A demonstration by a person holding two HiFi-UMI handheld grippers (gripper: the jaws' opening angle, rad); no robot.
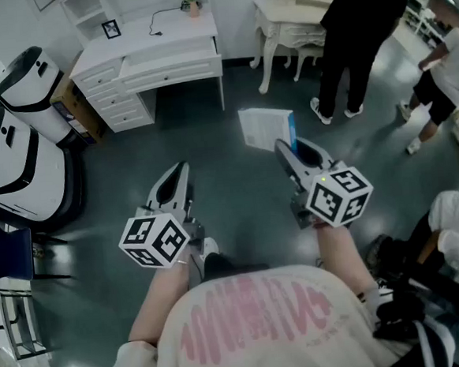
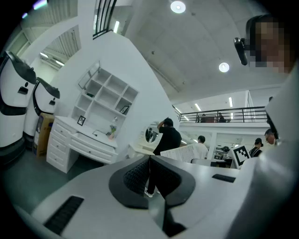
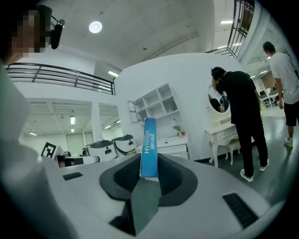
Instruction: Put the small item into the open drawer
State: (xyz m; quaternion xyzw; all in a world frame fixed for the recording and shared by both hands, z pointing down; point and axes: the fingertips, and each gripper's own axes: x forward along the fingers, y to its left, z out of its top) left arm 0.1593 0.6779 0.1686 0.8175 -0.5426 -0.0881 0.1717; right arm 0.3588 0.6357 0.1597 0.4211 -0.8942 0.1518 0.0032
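Reaching forward from the torso, both of the person's forearms stretch out side by side over the dark grey floor (image 1: pixel 210 141), each hand wrapped round a white hand-held gripper that points roughly level and ahead.

The right gripper (image 1: pixel 284 147) sits a little further forward than the left. Its jaws are clamped on a thin white cardboard box with a blue edge (image 1: pixel 265 128), which sticks out ahead of the fingertips. In the right gripper view the box (image 3: pixel 149 147) stands upright and edge-on between the black ribbed pads (image 3: pixel 168 176), both of which press on its flat faces. Its blue spine carries the white lettering HYNAUT.

The left gripper (image 1: pixel 182 169) holds nothing. In the left gripper view its jaws (image 2: pixel 149 161) are closed together, pad against pad. A marker cube (image 1: pixel 155 240) rides on its rear, and another (image 1: pixel 339 194) on the rear of the right gripper.

A white wooden desk with drawers (image 1: pixel 149 62) stands against the wall, well apart from both grippers and ahead to the left. I cannot tell from these views which of its drawers stands open. The box is thus in the air, far from the desk. A person in black clothes (image 1: pixel 359 26) stands at a white dressing table (image 1: pixel 288 24) to the right.
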